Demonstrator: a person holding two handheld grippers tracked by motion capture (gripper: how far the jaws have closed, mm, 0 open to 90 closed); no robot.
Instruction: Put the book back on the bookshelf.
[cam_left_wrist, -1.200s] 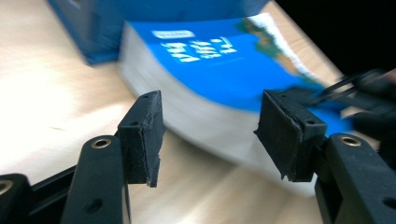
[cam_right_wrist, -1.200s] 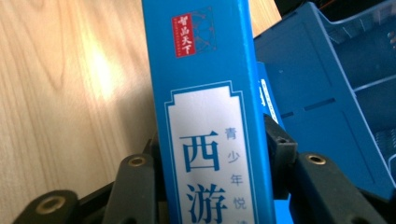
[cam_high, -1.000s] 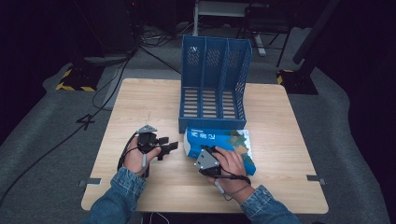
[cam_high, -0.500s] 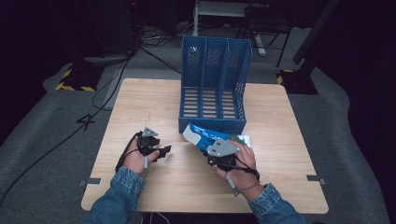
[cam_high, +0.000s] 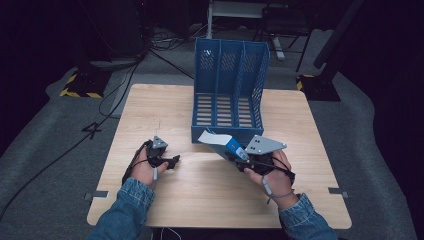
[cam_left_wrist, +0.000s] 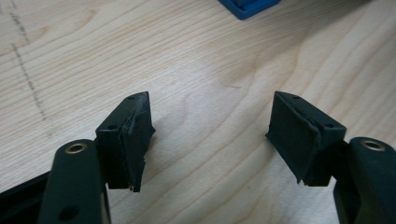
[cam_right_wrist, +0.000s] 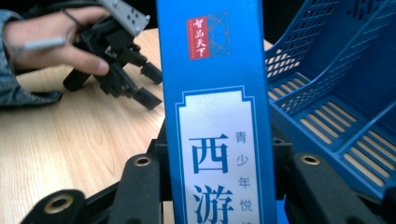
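On the wooden counter (cam_high: 210, 195), the right hand-held gripper (cam_high: 243, 159) pinches a blue book (cam_right_wrist: 215, 107) by its spine, lifted just before the blue file rack (cam_high: 230, 90). The left hand-held gripper (cam_left_wrist: 210, 140), jaws just opening wider, hovers empty.

A light wooden counter (cam_high: 165, 107) stands on a grey carpeted floor (cam_high: 45, 145) in a dark room, lit mainly from above. Black cables (cam_high: 107, 97) trail over the carpet at the left. Yellow-and-black striped bases (cam_high: 79, 93) sit at the counter's far corners, and a pale metal frame (cam_high: 240, 11) stands behind.
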